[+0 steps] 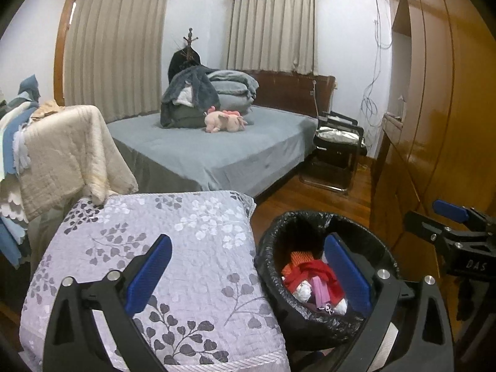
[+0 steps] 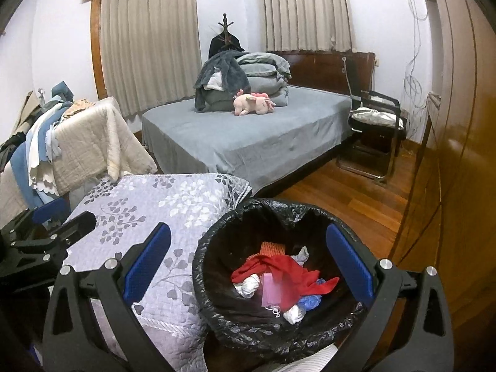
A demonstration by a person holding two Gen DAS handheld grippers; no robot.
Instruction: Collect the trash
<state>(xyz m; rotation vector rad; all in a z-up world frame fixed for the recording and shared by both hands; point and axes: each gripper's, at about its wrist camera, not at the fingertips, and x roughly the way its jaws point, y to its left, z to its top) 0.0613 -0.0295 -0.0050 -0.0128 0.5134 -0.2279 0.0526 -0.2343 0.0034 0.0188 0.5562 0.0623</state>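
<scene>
A round bin with a black liner (image 1: 310, 217) (image 2: 214, 238) stands on the wood floor. Inside lies trash: a red cloth (image 1: 313, 271) (image 2: 279, 266), white crumpled paper (image 2: 248, 286), a pink packet and orange mesh. My left gripper (image 1: 249, 274) hangs open and empty above the bin's left rim and the quilt beside it. My right gripper (image 2: 248, 266) is open too, above the bin with nothing between its blue pads. Each gripper shows at the edge of the other's view: the right one (image 1: 434, 217) and the left one (image 2: 62, 217).
A lavender floral quilt (image 1: 161, 241) covers a seat touching the bin's left side. Behind it are a grey bed (image 1: 217, 145) with folded blankets and a pink plush toy (image 1: 224, 121). A black chair (image 1: 338, 148) stands by the bed, a wooden wardrobe (image 1: 434, 108) on the right, piled cloths (image 1: 62, 148) at left.
</scene>
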